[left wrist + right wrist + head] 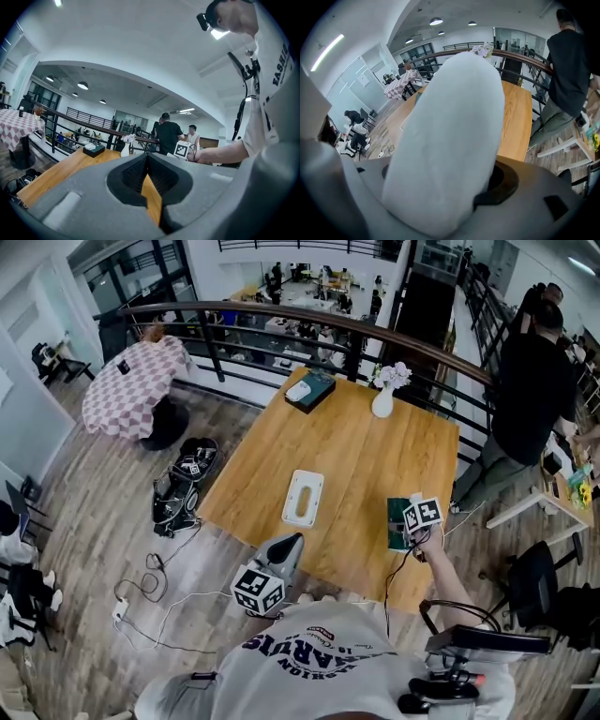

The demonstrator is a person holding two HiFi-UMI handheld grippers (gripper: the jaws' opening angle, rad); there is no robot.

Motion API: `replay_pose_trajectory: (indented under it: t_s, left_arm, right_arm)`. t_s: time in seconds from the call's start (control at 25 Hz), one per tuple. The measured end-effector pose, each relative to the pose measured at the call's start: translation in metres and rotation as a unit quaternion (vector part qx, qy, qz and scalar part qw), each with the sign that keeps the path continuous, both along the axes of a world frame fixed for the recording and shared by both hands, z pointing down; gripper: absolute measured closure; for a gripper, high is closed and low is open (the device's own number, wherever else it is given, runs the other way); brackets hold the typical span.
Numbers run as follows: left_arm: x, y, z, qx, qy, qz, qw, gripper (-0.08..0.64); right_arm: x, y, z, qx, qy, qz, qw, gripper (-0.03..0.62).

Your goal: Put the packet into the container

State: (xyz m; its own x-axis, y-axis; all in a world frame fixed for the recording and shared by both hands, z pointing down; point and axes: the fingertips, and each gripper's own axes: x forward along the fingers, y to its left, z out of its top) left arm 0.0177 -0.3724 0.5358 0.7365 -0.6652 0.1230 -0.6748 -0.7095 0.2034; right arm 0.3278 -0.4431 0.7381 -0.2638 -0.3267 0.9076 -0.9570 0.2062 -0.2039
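Packet first: a flat, rectangular dark green packet (pixel 396 526) is in my right gripper (pixel 411 529), over the right part of the tabletop, between 3 and 4 o'clock from the container. In the right gripper view the face turned to the camera (pixel 450 140) is pale, smooth and softly rounded, puffed like a small pillow. It fills the space between the fingers (pixel 499 185), which are spread wide around it and holding it.

The white, shallow rectangular container (pixel 302 479), with rounded corners and an oval opening in its top, lies flat near the middle of the honey-coloured wooden tabletop (pixel 375 456), well apart from the packet.

My left gripper (pixel 291 542) hangs at the tabletop's near edge, at 6 o'clock from the container. Its grey fingers (pixel 89 201) with black cross-hatched pads are drawn narrow, tips meeting, with only a thin wedge of wood grain showing between them and nothing held.

At 1 o'clock from the container stands a white bulbous vase (pixel 382 405) of pale flowers. At 12 o'clock, by the far edge, lies a dark flat box (pixel 315 393).
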Motion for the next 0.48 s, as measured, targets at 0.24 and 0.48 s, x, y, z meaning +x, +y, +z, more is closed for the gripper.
replay_pose_trajectory:
  t_s: [0.24,0.48]
  left_arm:
    - [0.004,-0.001,-0.001,0.0,-0.001,0.006,1.0,0.56]
    - [0.001,0.003,-0.003,-0.003,-0.001,0.0,1.0,0.56]
  right_arm:
    - [-0.007,-0.005,-0.003,0.004,-0.012,0.0,1.0,0.222]
    - [-0.013,-0.007,-0.005,0.001,-0.015,0.002,1.0,0.222]
